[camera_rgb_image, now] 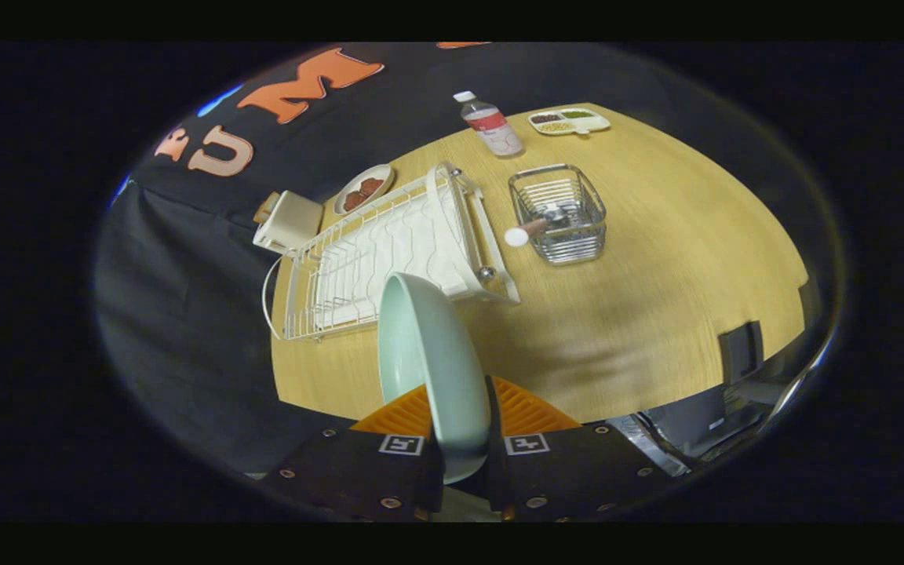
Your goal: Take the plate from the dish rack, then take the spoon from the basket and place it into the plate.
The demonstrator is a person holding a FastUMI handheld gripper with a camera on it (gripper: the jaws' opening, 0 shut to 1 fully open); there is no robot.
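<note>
- I see my gripper (464,428) with its jaws closed narrow on the pale green plate (428,353), one finger on each face, the plate held on edge and lifted above the counter (656,298).
- The white dish rack (389,251) lies beyond the plate, its wire bed bare.
- Beside the rack stands the wire basket (558,213); the spoon (534,229) lies in it, its round white end sticking out over the rim toward the rack.
- Farther back I make out a bottle (491,125), a divided snack tray (570,121), a small dish of dark food (363,190) and a cream box (289,222).
</note>
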